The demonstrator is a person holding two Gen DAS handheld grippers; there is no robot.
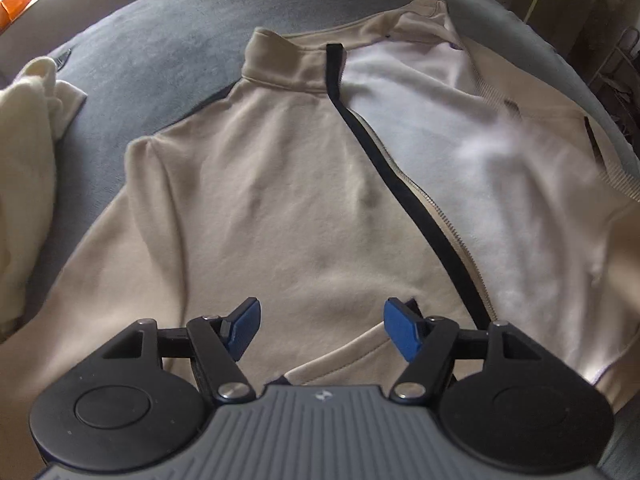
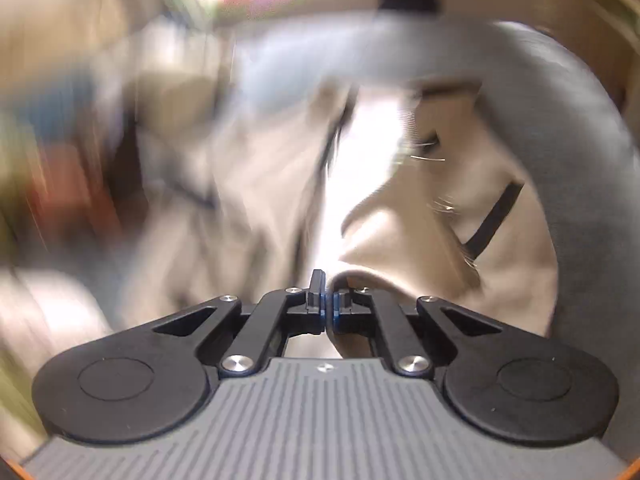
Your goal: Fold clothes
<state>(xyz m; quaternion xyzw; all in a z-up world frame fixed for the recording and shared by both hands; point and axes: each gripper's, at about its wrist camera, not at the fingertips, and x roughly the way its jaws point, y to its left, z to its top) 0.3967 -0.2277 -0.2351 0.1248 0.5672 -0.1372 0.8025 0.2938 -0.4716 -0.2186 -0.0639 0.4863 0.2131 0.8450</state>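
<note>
With beige zip jacket (image 1: 304, 184) spread open on grey bed (image 1: 160, 52), keep R gripper (image 2: 327, 307) pinched tight on jacket's right front panel edge, carry across to zipper line w/o bunching, L gripper (image 1: 320, 326) wide, empty, ready to pin hem.

**Jacket spread on the cover, second garment to its left**

The jacket (image 1: 280, 200) lies flat on the cover (image 1: 160, 48), collar (image 1: 288, 64) at the far end, hem nearest the left gripper (image 1: 320, 328); its zip (image 1: 404, 196) runs from the collar toward the near right; right of the zip the front panel is turned back, lining (image 1: 460, 152) upward; a second garment (image 1: 28, 168) lies heaped at the left edge, just beside the jacket's sleeve; the left gripper hangs above the hem; the right gripper (image 2: 327, 308) sits at a fold (image 2: 384, 236) of the jacket.
</note>
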